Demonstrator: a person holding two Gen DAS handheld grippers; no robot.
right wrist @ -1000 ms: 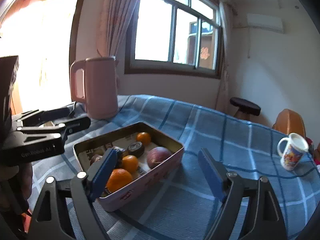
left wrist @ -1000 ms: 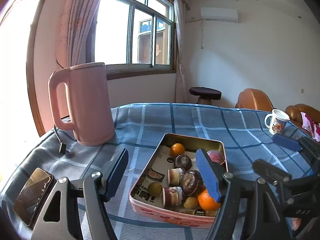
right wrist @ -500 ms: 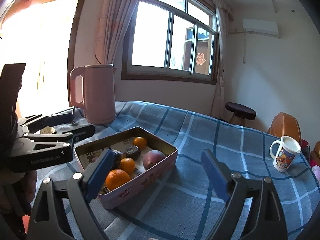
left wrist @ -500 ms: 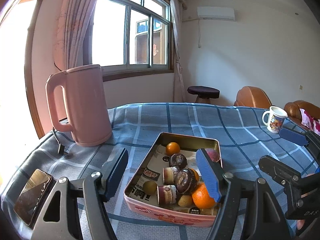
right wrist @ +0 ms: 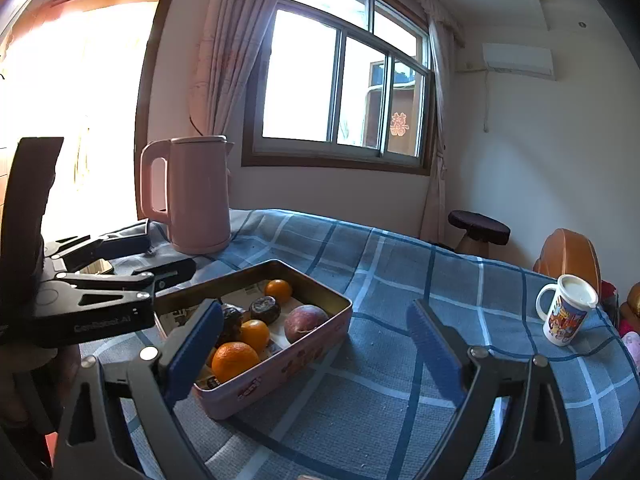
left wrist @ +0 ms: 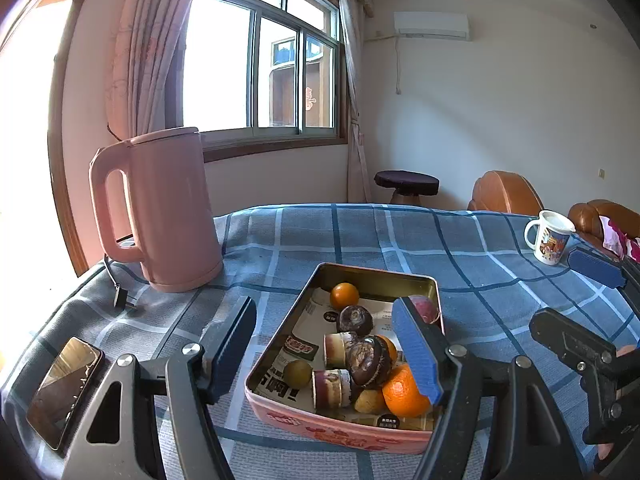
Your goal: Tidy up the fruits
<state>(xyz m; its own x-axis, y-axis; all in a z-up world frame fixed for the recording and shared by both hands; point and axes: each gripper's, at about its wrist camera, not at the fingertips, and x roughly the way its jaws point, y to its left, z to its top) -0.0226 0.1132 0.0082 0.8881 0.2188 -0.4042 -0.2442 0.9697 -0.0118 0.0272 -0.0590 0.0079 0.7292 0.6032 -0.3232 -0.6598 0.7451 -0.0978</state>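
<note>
Blue-checked desk (left wrist: 400,240) holds a pink tin (left wrist: 344,432) of oranges (left wrist: 402,392) and dark fruit; my left fingers (left wrist: 326,350) stay released, my right fingers (right wrist: 316,350) have just been opening, empty.

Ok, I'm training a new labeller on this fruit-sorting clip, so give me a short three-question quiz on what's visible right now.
1. True or false: the pink kettle stands inside the tin.
2. Which sits nearest the tin's near right corner in the left wrist view? A) the big orange B) the reddish round fruit C) the small orange
3. Fill in: the right gripper is ___, with nothing between its pads.

Key
1. False: it stands on the blue checked cloth, beyond the tin to the left.
2. A
3. Open. The left gripper is open too.
</note>
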